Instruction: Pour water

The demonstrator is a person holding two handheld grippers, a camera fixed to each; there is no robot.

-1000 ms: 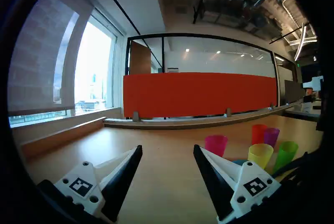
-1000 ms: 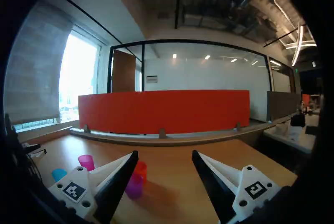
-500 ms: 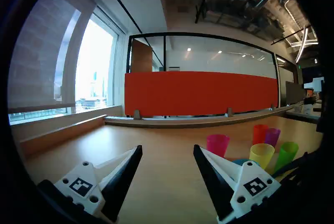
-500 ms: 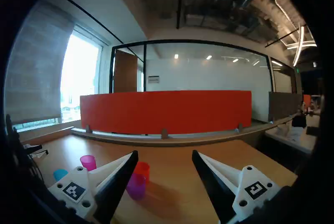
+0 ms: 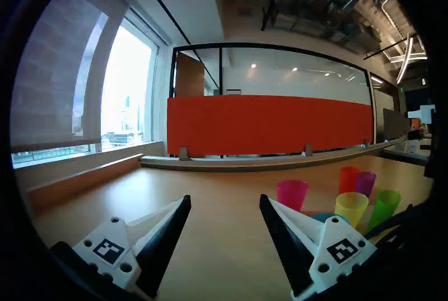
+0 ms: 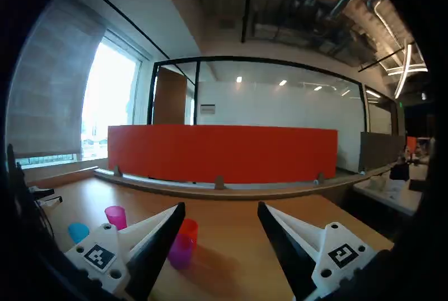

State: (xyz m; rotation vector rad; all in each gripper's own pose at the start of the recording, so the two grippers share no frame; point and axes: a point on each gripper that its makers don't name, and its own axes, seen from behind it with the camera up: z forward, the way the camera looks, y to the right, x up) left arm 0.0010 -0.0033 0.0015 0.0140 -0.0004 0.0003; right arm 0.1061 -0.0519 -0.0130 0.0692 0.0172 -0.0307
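Several plastic cups stand on the wooden table. In the left gripper view a pink cup (image 5: 291,194), a red cup (image 5: 348,179), a purple cup (image 5: 364,183), a yellow cup (image 5: 350,208) and a green cup (image 5: 383,207) cluster at the right, with a blue cup (image 5: 321,218) half hidden behind the right finger. My left gripper (image 5: 224,211) is open, left of the cups, with nothing between its fingers. In the right gripper view a pink cup (image 6: 116,217), a blue cup (image 6: 78,231), a red cup (image 6: 189,231) and a purple cup (image 6: 180,250) sit by the left finger. My right gripper (image 6: 221,217) is open and holds nothing.
An orange divider panel (image 5: 269,125) runs along the table's far edge (image 5: 252,165), seen also as the orange panel (image 6: 221,152) in the right gripper view. A window (image 5: 123,96) lies to the left. Black cables (image 6: 33,200) sit at the left edge.
The right gripper's view has tilted slightly, with the cups shifting a little in it. The left gripper has barely moved. Both stay open.
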